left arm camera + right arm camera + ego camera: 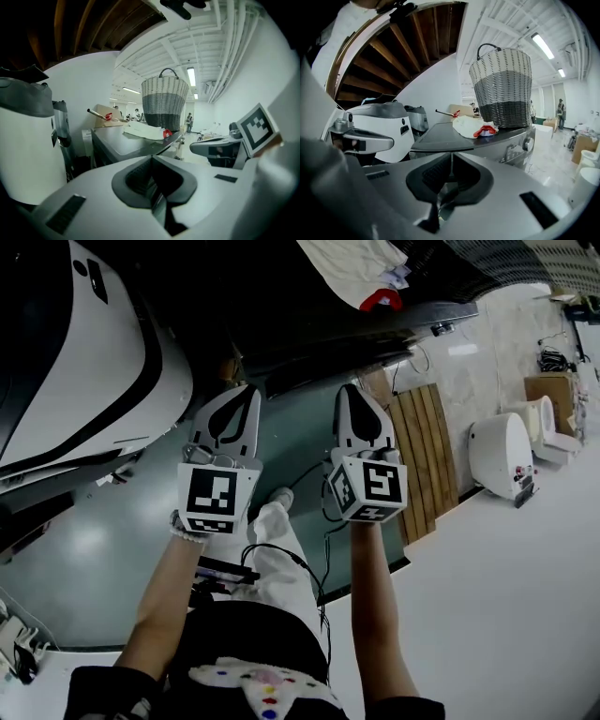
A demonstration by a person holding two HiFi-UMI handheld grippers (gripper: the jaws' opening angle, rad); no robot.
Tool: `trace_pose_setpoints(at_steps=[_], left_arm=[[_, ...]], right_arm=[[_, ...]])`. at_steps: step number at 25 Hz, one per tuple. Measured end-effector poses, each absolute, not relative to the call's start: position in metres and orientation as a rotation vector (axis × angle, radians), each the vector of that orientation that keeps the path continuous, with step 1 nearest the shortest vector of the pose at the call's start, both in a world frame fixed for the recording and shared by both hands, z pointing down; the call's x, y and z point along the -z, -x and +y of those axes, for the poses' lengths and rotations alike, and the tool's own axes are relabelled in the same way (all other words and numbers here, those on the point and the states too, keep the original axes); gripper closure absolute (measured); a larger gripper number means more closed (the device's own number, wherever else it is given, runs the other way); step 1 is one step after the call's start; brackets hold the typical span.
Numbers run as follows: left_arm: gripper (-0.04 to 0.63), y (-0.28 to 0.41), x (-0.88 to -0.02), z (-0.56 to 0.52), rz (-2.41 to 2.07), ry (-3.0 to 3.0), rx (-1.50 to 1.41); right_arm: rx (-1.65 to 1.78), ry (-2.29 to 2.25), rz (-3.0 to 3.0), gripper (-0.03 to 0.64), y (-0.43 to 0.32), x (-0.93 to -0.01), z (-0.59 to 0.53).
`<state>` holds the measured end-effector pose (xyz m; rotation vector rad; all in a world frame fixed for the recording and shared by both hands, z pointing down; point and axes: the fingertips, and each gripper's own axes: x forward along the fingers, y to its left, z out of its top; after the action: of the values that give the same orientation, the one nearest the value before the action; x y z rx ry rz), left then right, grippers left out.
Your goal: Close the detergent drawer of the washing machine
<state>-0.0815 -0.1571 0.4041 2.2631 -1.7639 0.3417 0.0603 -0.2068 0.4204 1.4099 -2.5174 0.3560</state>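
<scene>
Underfoot, a dark mat (pixel 112 559) is covering the ground below both grippers, with white floor (pixel 506 596) spreading toward 4 o'clock. At 12 o'clock the washer (pixel 309 324) is standing, its dark top serving as a worktop and carrying a basket (pixel 504 89) and a pale cloth (pixel 471 125). Its front panel (pixel 520 150) is showing a knob, but the drawer there is too small to make out. A white machine (pixel 84 362) is looming at 10 o'clock, and wooden slats (pixel 422 456) are lying at 2 o'clock. The left gripper (pixel 249 390) and right gripper (pixel 349 390) are hovering side by side short of the washer, each with jaws pressed together on nothing.
</scene>
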Motion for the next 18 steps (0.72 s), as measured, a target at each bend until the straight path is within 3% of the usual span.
trace_pose_setpoints(at_steps=[18], left_arm=[[0.584,0.047,-0.292,-0.103,-1.610,-2.534,-0.251]], right_arm=[[-0.213,-1.414,-2.591,0.612,-0.077,-0.319,-0.121]])
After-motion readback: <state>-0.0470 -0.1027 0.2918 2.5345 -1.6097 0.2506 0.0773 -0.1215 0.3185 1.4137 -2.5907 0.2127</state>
